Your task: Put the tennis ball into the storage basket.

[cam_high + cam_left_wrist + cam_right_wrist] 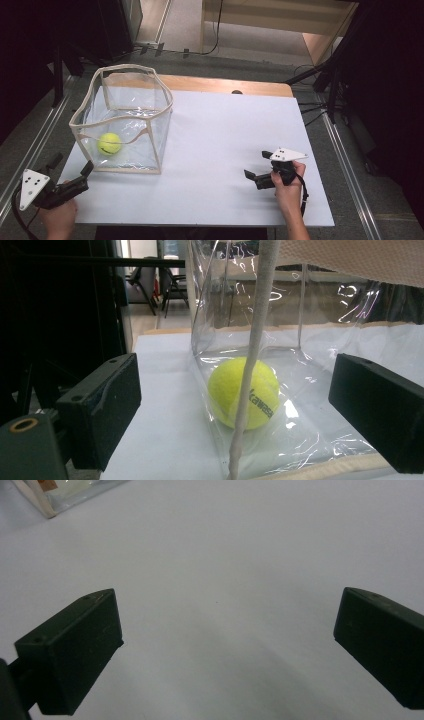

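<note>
A clear plastic bin with cream fabric trim (123,120) stands on the left part of the white table (220,150). A yellow tennis ball (109,143) rests inside it at the near left corner; the left gripper view shows the same ball (243,393) through the clear wall, behind a cream corner seam (250,365). My left gripper (70,165) is open just off the bin's near left corner, with nothing between its jaws. At the table's right, my right gripper (257,165) stands open and empty above bare table (225,580), pointing left.
The bin's near corner (45,502) peeks in at the top left of the right gripper view. Metal rails (345,165) run along both sides of the table. A wooden strip (225,85) edges the far side, with cables and dark stands beyond.
</note>
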Motion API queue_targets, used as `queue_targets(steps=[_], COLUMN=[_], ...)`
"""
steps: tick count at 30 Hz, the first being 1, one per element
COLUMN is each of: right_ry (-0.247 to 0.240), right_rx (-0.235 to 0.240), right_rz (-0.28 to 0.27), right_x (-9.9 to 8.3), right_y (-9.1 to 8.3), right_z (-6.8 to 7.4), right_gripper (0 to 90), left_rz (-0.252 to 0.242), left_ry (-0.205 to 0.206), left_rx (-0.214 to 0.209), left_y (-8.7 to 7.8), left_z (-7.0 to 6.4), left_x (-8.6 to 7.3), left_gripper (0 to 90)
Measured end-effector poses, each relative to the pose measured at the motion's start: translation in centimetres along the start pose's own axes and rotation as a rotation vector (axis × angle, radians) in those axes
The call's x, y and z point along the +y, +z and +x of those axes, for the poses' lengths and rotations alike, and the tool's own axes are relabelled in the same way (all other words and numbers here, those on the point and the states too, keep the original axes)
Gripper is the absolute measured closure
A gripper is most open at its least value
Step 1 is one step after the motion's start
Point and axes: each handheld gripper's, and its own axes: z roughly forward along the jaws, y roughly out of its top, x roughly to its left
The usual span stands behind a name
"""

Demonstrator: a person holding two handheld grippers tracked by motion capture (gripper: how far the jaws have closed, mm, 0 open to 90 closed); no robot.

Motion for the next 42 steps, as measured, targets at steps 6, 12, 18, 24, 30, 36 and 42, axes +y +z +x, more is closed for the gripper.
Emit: queue_targets(steps=[6, 12, 18, 24, 30, 36, 42], right_ry=[0.025, 0.034, 0.051, 0.064, 0.093, 0.107, 0.134], right_rx=[-0.022, -0.042, -0.057, -0.07, -0.086, -0.106, -0.129], right_rz=[-0.031, -0.05, -0.07, -0.092, -0.123, -0.164, -0.211], right_x=[-1.0, -2.0, -2.8, -3.4, -4.0, -4.5, -5.3], right_y=[-1.1, -2.0, -2.8, -3.6, -4.7, -6.1, -7.3], right_z=[-0.5, -0.9, -1.2, -1.5, -1.9, -2.3, -2.7], right_gripper=[0.0, 0.0, 0.0, 0.0, 0.0, 0.0, 0.0], left_rz=[0.0, 0.0, 0.004, 0.004, 0.004, 0.007, 0.006], left_ry=[0.0, 0.002, 0.008, 0.016, 0.014, 0.018, 0.011], left_rx=[-0.002, -0.001, 0.001, -0.003, 0.0, 0.0, 0.001], left_y=[0.0, 0.0, 0.0, 0.0, 0.0, 0.0, 0.0], left_z=[0.0, 0.0, -0.1, -0.1, -0.1, -0.1, -0.1], left_x=[0.0, 0.0, 0.0, 0.0, 0.0, 0.0, 0.0], left_gripper=[6.9, 6.9, 6.9, 6.9, 6.9, 6.9, 6.9])
